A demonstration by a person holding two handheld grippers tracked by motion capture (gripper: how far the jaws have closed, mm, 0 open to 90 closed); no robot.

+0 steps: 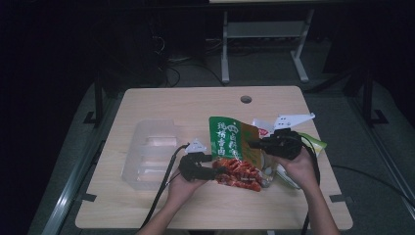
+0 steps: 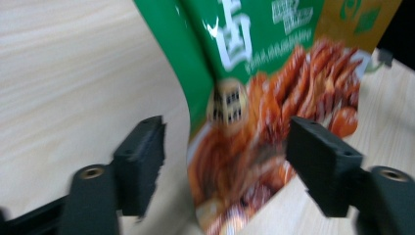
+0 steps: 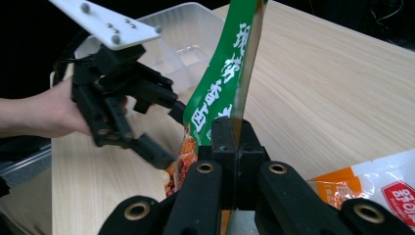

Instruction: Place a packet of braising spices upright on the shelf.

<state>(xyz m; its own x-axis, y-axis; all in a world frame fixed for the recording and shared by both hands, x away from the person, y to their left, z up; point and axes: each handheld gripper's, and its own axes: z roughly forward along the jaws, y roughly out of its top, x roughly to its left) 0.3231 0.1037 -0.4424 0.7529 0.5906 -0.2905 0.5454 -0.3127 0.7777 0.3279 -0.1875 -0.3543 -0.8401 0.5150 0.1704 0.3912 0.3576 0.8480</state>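
Note:
A green snack bag (image 1: 230,147) printed with red food stands tilted over the middle of the table. My right gripper (image 1: 252,144) is shut on the bag's side edge, and in the right gripper view the jaws (image 3: 235,137) pinch the thin edge of the bag (image 3: 220,93). My left gripper (image 1: 220,171) sits at the bag's lower left corner. In the left gripper view its jaws (image 2: 230,161) stand apart, and the bottom of the bag (image 2: 264,98) hangs between them without touching the pads. The left gripper (image 3: 171,134) is also seen across the bag from the right gripper.
A clear plastic tray (image 1: 147,147) lies on the wooden table (image 1: 195,105) to the left of the bag. A white and red packet (image 1: 262,128) and a yellow-green packet (image 1: 315,143) lie behind my right hand. A round hole (image 1: 246,99) is near the table's far edge.

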